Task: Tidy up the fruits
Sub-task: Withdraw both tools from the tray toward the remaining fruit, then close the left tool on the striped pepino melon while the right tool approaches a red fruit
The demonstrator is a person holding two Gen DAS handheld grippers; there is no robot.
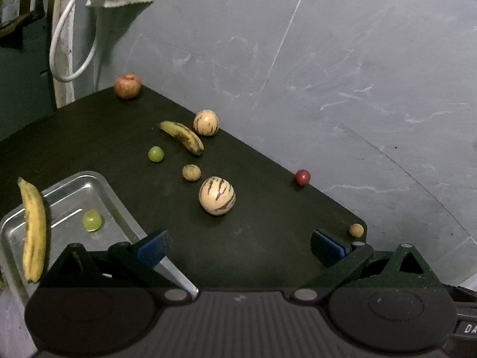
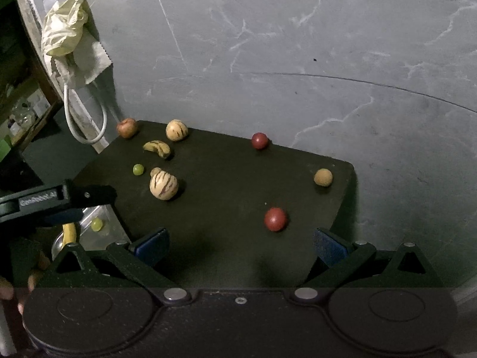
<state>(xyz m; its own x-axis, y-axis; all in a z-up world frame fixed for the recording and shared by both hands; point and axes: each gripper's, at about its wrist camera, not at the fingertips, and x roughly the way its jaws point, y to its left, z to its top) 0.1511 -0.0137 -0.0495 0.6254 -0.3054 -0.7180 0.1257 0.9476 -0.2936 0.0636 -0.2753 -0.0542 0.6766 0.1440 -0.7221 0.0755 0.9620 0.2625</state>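
I see both my left gripper [image 1: 238, 249] and right gripper [image 2: 238, 246] released, empty; one banana [image 1: 33, 229] and a grape [image 1: 91, 220] lie in the tray [image 1: 116, 197].

Surface: dark table [image 1: 262, 250], rounded corner at the right, standing against a grey wall
Tray: metal tray [image 1: 119, 200] on the table's near left part
Far corner: reddish apple [image 1: 127, 85] at the table's back left end
Back edge: smaller striped melon [image 1: 205, 122], with a spotted banana [image 1: 182, 136] just beside it
Middle: green grape [image 1: 156, 153], small brown fruit [image 1: 191, 172] and larger striped melon [image 1: 217, 195], each apart from the others
Wall side: small red fruit [image 1: 302, 177] near the edge
Right corner: tan round fruit [image 1: 356, 229]
Near right: larger red fruit [image 2: 275, 219], on open tabletop
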